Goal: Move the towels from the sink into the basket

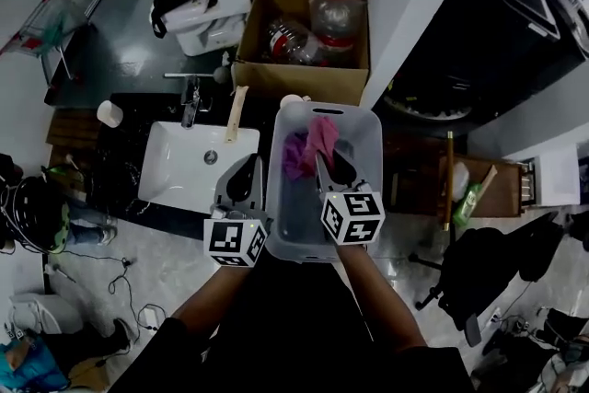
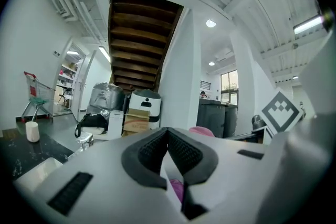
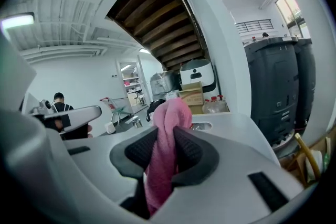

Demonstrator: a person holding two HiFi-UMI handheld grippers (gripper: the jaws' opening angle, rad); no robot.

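Note:
My right gripper hangs over the translucent plastic basket, shut on a pink towel that stands up between its pads. In the right gripper view the pink towel fills the gap of the right gripper. A purple towel lies inside the basket. My left gripper hovers at the basket's left wall, beside the white sink. Its left gripper view shows the left gripper shut at the tips with nothing held. No towel shows in the sink's basin.
A faucet, a white cup and a wooden brush stand around the sink on the dark counter. Behind the basket is a cardboard box with plastic bottles. A green bottle lies on the wooden shelf at the right.

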